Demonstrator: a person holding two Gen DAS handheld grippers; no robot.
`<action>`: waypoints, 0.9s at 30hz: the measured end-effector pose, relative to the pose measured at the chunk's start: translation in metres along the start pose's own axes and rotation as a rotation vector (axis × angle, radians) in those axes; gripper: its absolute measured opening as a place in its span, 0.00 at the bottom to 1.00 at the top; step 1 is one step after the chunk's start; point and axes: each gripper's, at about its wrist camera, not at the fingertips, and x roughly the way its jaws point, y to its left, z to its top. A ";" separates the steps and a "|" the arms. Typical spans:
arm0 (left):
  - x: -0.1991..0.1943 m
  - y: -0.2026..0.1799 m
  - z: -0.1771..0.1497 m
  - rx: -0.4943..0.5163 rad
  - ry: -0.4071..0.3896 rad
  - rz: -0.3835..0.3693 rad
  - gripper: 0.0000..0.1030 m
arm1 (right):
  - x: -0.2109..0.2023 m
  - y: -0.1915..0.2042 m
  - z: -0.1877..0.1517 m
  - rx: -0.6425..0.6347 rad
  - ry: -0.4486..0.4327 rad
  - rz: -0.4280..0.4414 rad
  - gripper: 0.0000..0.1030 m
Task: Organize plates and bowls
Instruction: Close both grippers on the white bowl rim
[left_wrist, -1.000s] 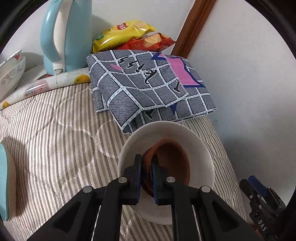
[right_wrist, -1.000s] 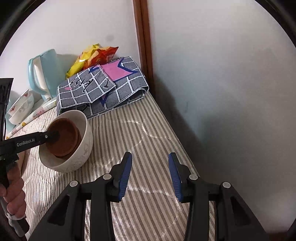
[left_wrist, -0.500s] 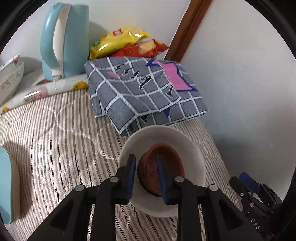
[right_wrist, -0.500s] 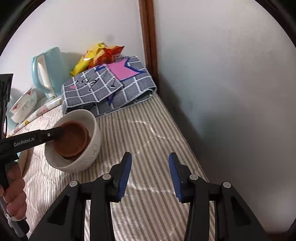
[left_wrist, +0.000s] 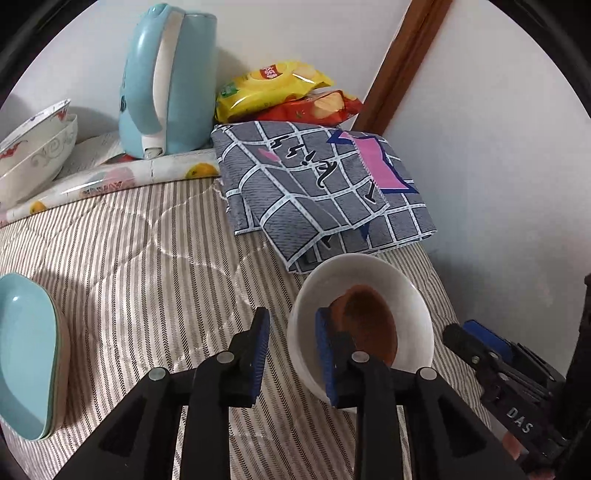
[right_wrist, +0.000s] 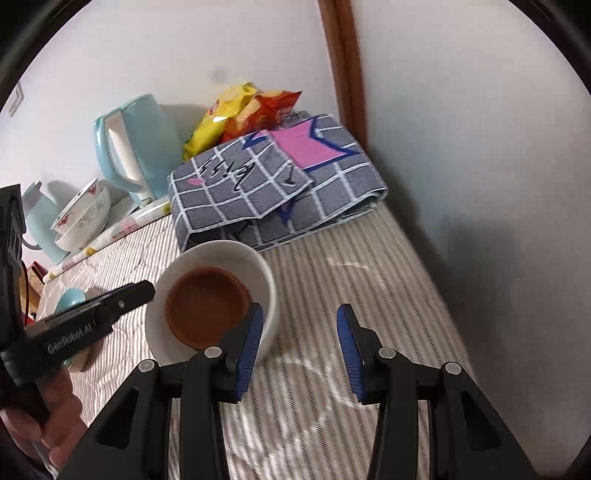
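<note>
Small brown clay bowl (right_wrist: 207, 308) sits nested inside the white ceramic bowl (right_wrist: 266, 273), just in front of the folded grey checked cloth (right_wrist: 273, 192). Left gripper (left_wrist: 291, 352) has just been opening; jaws part-open, empty, its right finger over the white bowl's near rim. Right gripper (right_wrist: 299, 345) half open, empty, beside that bowl; only left view shows stacked teal plates (left_wrist: 26, 354) well left of the cloth.

"GenRobot.AI" on the left hand-held gripper (right_wrist: 147, 291); "DAS" on the right hand-held gripper (left_wrist: 465, 332).
</note>
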 end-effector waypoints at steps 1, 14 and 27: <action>0.001 0.000 0.000 0.001 0.004 0.001 0.24 | 0.003 0.002 0.001 -0.006 0.008 -0.002 0.40; 0.030 0.007 -0.002 -0.017 0.069 -0.008 0.24 | 0.040 0.020 0.003 -0.077 0.113 -0.068 0.26; 0.048 0.003 0.001 0.018 0.097 0.029 0.28 | 0.056 0.027 0.003 -0.104 0.143 -0.129 0.27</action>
